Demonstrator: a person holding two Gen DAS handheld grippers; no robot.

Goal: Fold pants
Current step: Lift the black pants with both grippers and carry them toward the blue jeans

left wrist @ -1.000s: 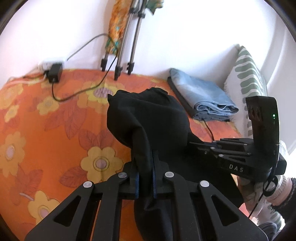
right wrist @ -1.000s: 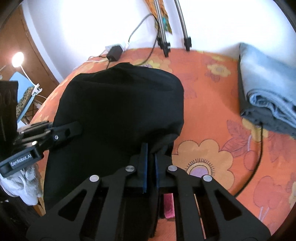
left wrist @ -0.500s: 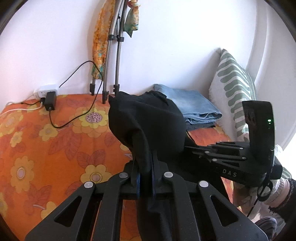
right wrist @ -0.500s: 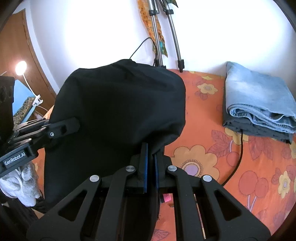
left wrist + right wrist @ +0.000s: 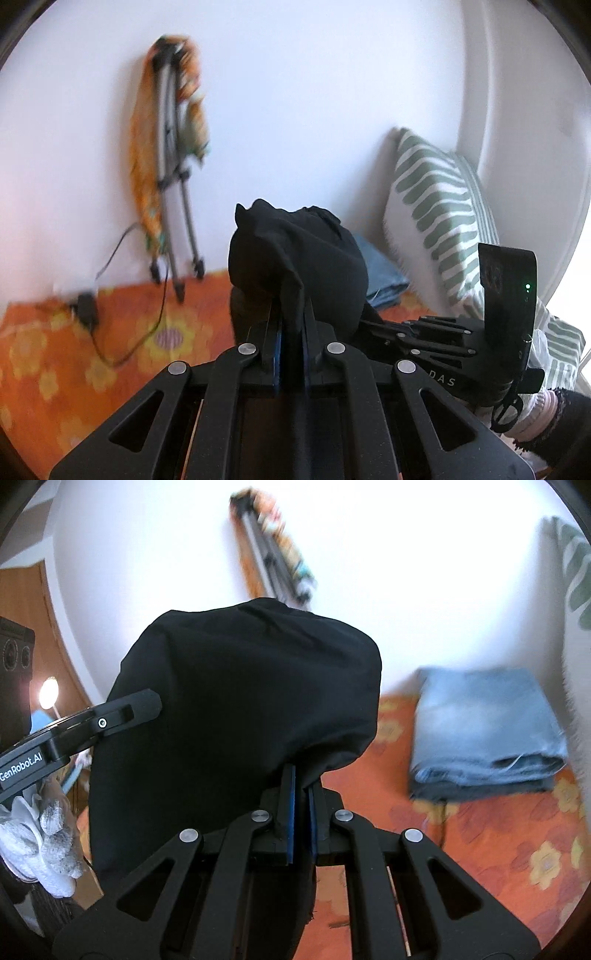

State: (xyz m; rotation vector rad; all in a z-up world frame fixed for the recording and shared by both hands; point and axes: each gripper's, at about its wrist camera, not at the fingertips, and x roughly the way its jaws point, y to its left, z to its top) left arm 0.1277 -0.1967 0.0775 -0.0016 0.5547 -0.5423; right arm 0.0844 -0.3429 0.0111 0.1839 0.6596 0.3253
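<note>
Ahead, both claws [image 5: 291,325] [image 5: 301,797] pinch black pants [image 5: 236,716], hiding folded jeans [image 5: 484,731] partly.

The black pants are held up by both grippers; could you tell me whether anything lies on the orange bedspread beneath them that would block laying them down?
Nothing visible does. The folded jeans and striped pillow sit off to the right, clear of the black pants.

Left gripper [image 5: 291,332] clamped on black cloth, right gripper [image 5: 301,805] likewise, side by side
</note>
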